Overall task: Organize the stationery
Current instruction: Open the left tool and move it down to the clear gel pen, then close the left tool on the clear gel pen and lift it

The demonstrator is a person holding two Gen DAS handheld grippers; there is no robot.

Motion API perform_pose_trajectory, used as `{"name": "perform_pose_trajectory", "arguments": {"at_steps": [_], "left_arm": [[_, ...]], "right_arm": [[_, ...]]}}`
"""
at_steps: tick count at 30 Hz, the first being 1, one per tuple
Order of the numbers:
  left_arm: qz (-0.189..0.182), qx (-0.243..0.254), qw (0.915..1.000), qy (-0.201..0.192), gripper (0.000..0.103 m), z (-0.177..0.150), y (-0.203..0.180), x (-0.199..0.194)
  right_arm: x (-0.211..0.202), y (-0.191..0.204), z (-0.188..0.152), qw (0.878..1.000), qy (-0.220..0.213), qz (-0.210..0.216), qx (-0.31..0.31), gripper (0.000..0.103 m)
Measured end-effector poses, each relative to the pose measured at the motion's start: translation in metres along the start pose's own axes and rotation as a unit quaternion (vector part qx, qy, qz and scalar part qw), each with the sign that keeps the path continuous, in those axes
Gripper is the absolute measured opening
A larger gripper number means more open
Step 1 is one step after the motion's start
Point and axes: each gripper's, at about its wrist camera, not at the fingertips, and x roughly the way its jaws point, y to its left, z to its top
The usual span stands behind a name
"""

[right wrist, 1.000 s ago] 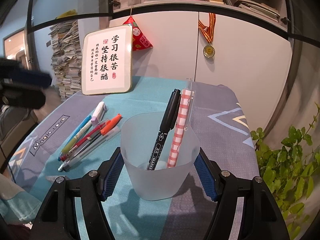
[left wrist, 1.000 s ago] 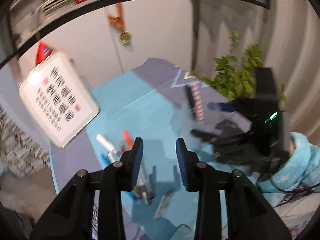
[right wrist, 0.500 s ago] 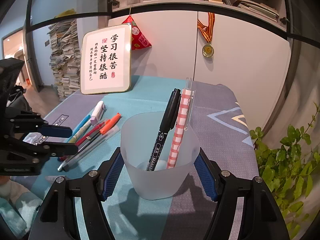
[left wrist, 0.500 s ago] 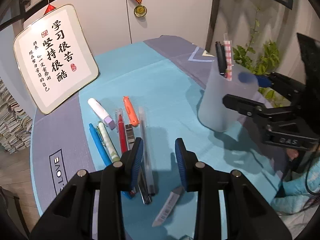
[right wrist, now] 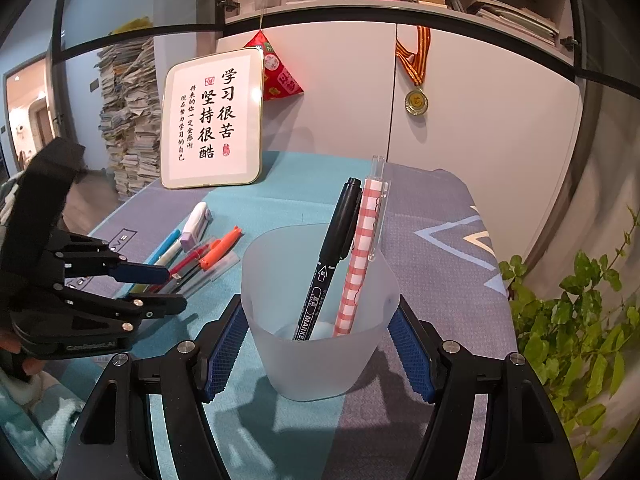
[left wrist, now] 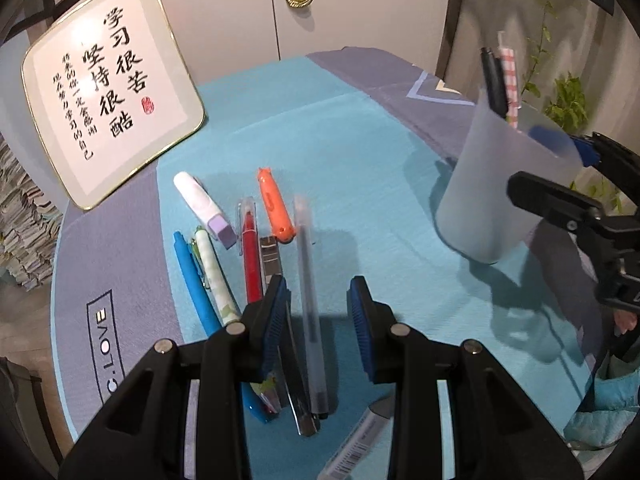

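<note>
A frosted cup point(right wrist: 318, 320) stands on the table between the pads of my right gripper point(right wrist: 318, 350), which is shut on it. It holds a black marker point(right wrist: 332, 256) and a red-checked pen point(right wrist: 362, 252). The cup also shows in the left wrist view point(left wrist: 500, 192). Several pens lie in a row: a clear grey pen point(left wrist: 310, 300), a red pen point(left wrist: 251, 256), an orange pen point(left wrist: 275, 212), a blue pen point(left wrist: 196, 276), a green-patterned pen point(left wrist: 214, 272) and a white-purple highlighter point(left wrist: 204, 208). My left gripper point(left wrist: 318, 316) is open, just above the clear grey pen.
A framed calligraphy sign point(left wrist: 108, 92) leans against the white cupboard at the back left. A silver marker point(left wrist: 356, 444) lies near the front edge. A potted plant point(right wrist: 572, 328) stands right of the table. Paper stacks point(right wrist: 128, 112) are behind on the left.
My left gripper has swung left from the cup side and come down over the row of pens. My right gripper and the cup have stayed in place.
</note>
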Motion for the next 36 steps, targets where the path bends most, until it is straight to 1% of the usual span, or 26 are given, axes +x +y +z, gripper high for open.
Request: {"name": "perform_pose_trajectory", "arguments": {"at_steps": [4, 5, 9, 10, 12, 13, 15, 18, 19, 21, 23, 25, 26, 29, 30, 32, 33, 34, 35, 36], "left_arm": [[-0.007, -0.012, 0.9998, 0.013, 0.030, -0.002, 0.006, 0.008], [-0.007, -0.011, 0.9999, 0.006, 0.029, -0.002, 0.007, 0.007], [-0.008, -0.005, 0.9999, 0.007, 0.029, -0.002, 0.006, 0.009], [-0.011, -0.001, 0.9999, 0.007, 0.024, -0.002, 0.005, 0.008], [-0.039, -0.003, 0.9990, 0.023, 0.008, -0.004, 0.002, 0.010], [-0.048, -0.003, 0.9984, 0.031, 0.010, -0.005, 0.000, 0.012], [-0.051, 0.006, 0.9982, 0.033, 0.008, -0.009, -0.006, 0.009], [-0.086, 0.002, 0.9952, 0.048, 0.010, -0.014, -0.013, 0.002], [-0.085, 0.007, 0.9952, 0.047, 0.010, -0.014, -0.016, 0.000], [-0.072, 0.020, 0.9964, 0.041, 0.010, -0.011, -0.022, -0.005], [-0.058, 0.030, 0.9973, 0.032, 0.015, -0.004, -0.024, -0.005], [-0.043, 0.037, 0.9980, 0.026, 0.035, 0.005, -0.028, -0.002], [-0.038, 0.047, 0.9980, 0.020, 0.037, 0.011, -0.030, 0.000], [-0.035, 0.072, 0.9965, 0.022, 0.036, 0.024, -0.037, 0.012], [-0.041, 0.077, 0.9959, 0.024, 0.034, 0.028, -0.039, 0.017], [-0.060, 0.084, 0.9942, 0.028, 0.034, 0.037, -0.042, 0.027], [-0.066, 0.087, 0.9936, 0.031, 0.030, 0.040, -0.045, 0.031], [-0.069, 0.089, 0.9930, 0.036, 0.019, 0.040, -0.047, 0.034], [-0.072, 0.092, 0.9922, 0.043, 0.012, 0.041, -0.049, 0.038], [-0.074, 0.092, 0.9918, 0.048, 0.011, 0.042, -0.051, 0.042]], "right_arm": [[0.000, 0.000, 0.000, 1.000, 0.000, 0.000, 0.000, 0.071], [0.000, 0.000, 0.000, 1.000, 0.000, 0.000, 0.000, 0.071], [0.000, 0.000, 0.000, 1.000, 0.000, 0.000, 0.000, 0.071], [0.000, 0.000, 0.000, 1.000, 0.000, 0.000, 0.000, 0.071], [0.000, 0.000, 0.000, 1.000, 0.000, 0.000, 0.000, 0.071], [0.000, 0.000, 0.000, 1.000, 0.000, 0.000, 0.000, 0.071], [0.000, 0.000, 0.000, 1.000, 0.000, 0.000, 0.001, 0.071], [0.000, 0.000, 0.000, 1.000, 0.000, 0.002, 0.003, 0.071], [0.000, -0.001, 0.000, 1.000, 0.000, 0.002, 0.004, 0.071], [0.001, -0.001, 0.000, 1.000, 0.000, 0.004, 0.005, 0.071], [0.000, -0.001, 0.001, 1.000, 0.000, 0.003, 0.005, 0.071], [0.000, -0.002, 0.001, 1.000, 0.000, 0.004, 0.005, 0.071], [0.000, -0.002, 0.001, 1.000, 0.000, 0.004, 0.006, 0.071], [0.000, -0.003, 0.001, 1.000, -0.001, 0.003, 0.008, 0.071], [0.000, -0.003, 0.001, 1.000, 0.000, 0.003, 0.007, 0.071], [-0.001, -0.003, 0.001, 1.000, 0.000, 0.003, 0.006, 0.071], [0.000, -0.003, 0.001, 1.000, 0.000, 0.003, 0.006, 0.071], [0.000, -0.003, 0.001, 1.000, -0.001, 0.003, 0.005, 0.071], [0.000, -0.003, 0.001, 1.000, -0.001, 0.003, 0.005, 0.071], [0.000, -0.003, 0.001, 1.000, -0.001, 0.003, 0.004, 0.071]]}}
